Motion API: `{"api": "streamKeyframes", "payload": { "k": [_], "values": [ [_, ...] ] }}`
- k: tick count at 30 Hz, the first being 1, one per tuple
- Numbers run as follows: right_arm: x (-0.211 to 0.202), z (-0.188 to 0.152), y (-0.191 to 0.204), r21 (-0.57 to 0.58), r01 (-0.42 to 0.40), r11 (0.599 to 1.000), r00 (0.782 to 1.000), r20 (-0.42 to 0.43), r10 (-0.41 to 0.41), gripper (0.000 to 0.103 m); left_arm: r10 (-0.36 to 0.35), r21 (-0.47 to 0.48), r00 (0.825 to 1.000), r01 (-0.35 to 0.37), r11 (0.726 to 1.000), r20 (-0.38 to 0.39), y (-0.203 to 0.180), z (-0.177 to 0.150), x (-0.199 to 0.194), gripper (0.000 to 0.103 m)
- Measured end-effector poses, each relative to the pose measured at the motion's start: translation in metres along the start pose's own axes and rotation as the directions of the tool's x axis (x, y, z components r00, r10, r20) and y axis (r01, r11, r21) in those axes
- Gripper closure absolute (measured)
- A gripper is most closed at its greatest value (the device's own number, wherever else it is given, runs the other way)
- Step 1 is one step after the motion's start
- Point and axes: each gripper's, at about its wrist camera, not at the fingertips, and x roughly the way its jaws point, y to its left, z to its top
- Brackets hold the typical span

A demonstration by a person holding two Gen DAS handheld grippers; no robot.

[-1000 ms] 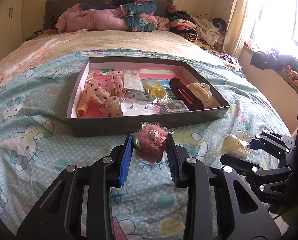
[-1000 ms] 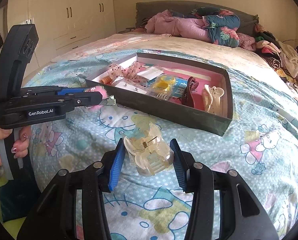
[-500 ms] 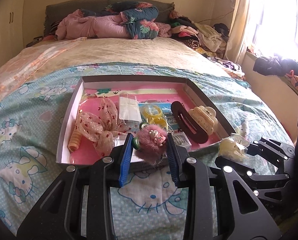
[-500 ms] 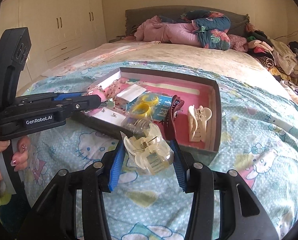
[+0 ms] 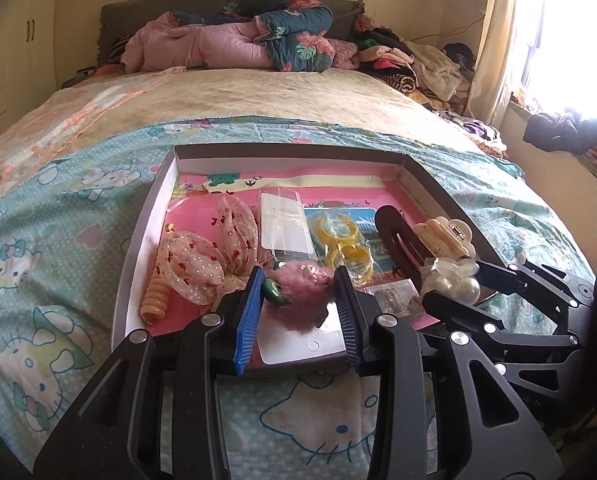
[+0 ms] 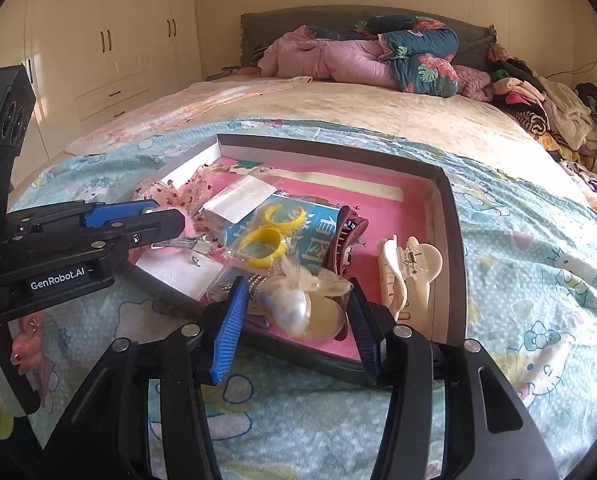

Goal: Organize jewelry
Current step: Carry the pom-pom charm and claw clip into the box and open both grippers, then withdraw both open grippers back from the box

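A shallow grey box (image 5: 290,148) with a pink lining lies on the bed and holds several hair accessories. My left gripper (image 5: 299,280) hangs over the box's near edge, and its jaws are opening. A pink fluffy hair ornament (image 5: 302,300) sits tipped and loose between the blue pads (image 5: 248,320). My right gripper (image 6: 296,284) is over the box's near right corner, and its jaws are opening too. A translucent pearly claw clip (image 6: 306,304) lies blurred and tilted between them, no longer pressed.
Inside the box (image 6: 454,240) are a sheer red-dotted bow (image 5: 202,256), an orange spiral tie (image 5: 156,300), bagged yellow rings (image 6: 266,240), a dark brown clip (image 6: 344,240) and a cream claw clip (image 6: 410,268). Piled bedding (image 5: 234,40) and clothes lie at the bed's head.
Both grippers moved forward from the quilt to above the box. Their jaws widened, and the pink ornament and the pearly clip tipped and came loose from the pads.
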Motion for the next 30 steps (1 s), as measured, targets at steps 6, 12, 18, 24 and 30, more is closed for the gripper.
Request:
{"api": "streamKeyframes", "payload": {
  "k": [6,12,18,24,30],
  "values": [
    [-0.02,-0.008,0.001,0.001,0.031,1.0,0.999,0.043,-0.031,0.035,0.001,-0.002,1.0,-0.001,1.0,0.024,-0.003,-0.006,-0.013,0.055],
    [-0.051,-0.021,0.0,0.033,0.05,0.998,0.993,0.109,-0.054,0.02,0.004,-0.017,0.998,-0.003,1.0,0.066,-0.003,-0.016,-0.034,0.043],
    [-0.082,-0.035,0.001,0.06,0.08,0.995,0.977,0.195,-0.091,0.008,0.018,-0.025,0.992,-0.015,1.0,0.127,-0.007,-0.029,-0.062,0.026],
    [-0.101,-0.049,0.009,0.056,0.145,0.988,0.948,0.278,-0.155,0.006,0.036,-0.025,0.982,-0.032,0.999,0.184,-0.012,-0.044,-0.085,0.012],
    [-0.118,-0.061,0.008,0.105,0.174,0.979,0.913,0.356,-0.201,0.006,0.054,-0.028,0.972,-0.049,0.998,0.229,-0.016,-0.059,-0.099,0.012]
  ]
}}
